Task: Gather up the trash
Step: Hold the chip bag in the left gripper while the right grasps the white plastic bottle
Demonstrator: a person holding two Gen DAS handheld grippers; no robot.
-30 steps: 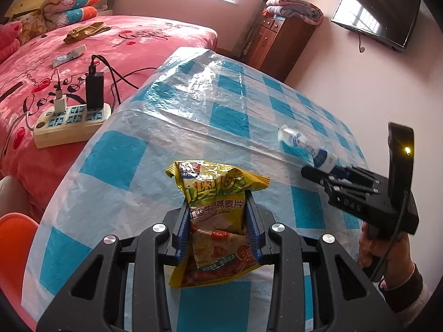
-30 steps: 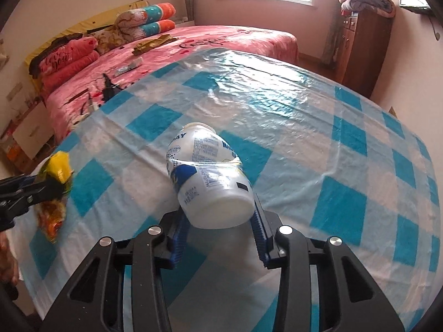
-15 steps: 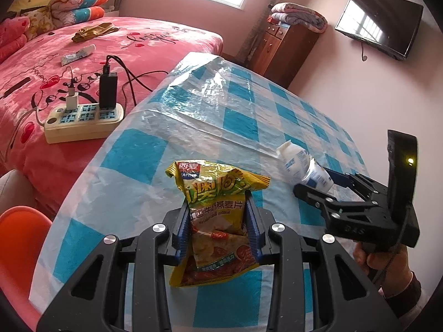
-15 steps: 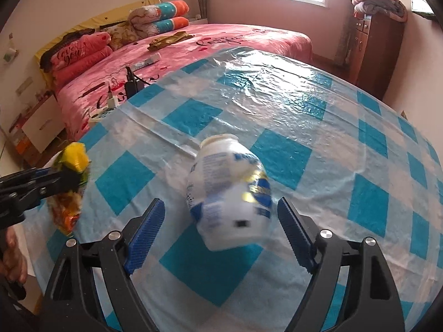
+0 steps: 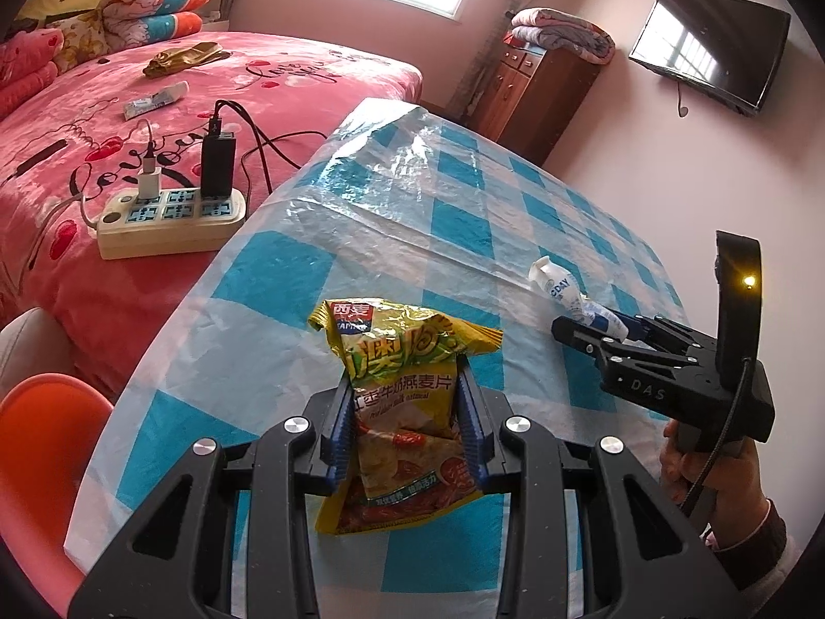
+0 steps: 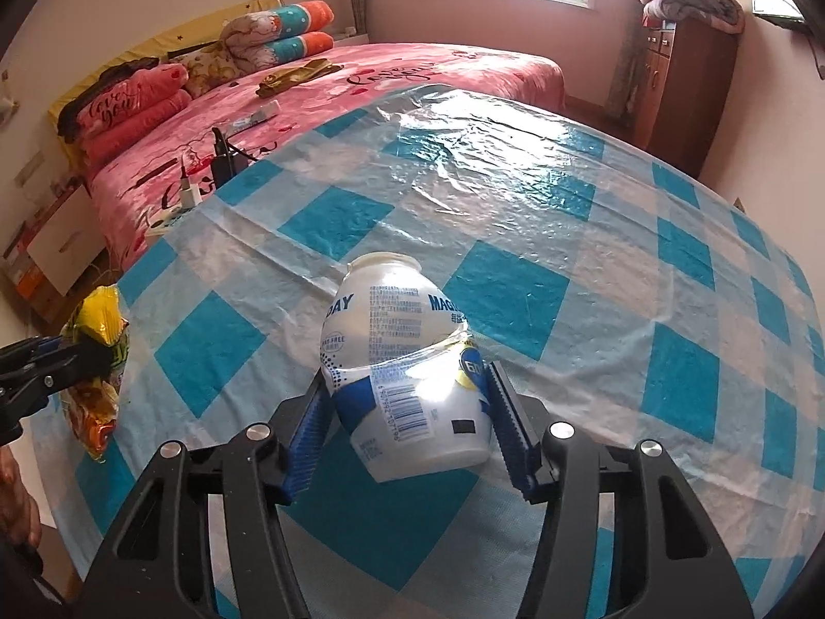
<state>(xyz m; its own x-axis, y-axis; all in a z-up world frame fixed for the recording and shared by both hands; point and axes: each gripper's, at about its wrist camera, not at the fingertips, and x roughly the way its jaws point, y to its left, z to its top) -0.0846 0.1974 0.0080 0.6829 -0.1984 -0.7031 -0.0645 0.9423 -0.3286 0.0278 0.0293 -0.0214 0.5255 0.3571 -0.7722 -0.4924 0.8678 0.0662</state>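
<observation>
My left gripper is shut on a yellow snack bag and holds it above the near edge of the blue-checked table. The bag also shows at the left of the right wrist view. My right gripper is shut on a white plastic bottle with a blue label, lying on its side, mouth pointing away. From the left wrist view the right gripper holds the bottle at the table's right side.
A pink bed lies left of the table, with a power strip, chargers and cables on it. A wooden cabinet stands at the back. A TV hangs on the right wall. An orange chair is at the near left.
My right gripper opened half a second ago, with the bottle loose between its fingers, and has closed on the bottle again. The left gripper kept hold of the snack bag and shifted slightly.
</observation>
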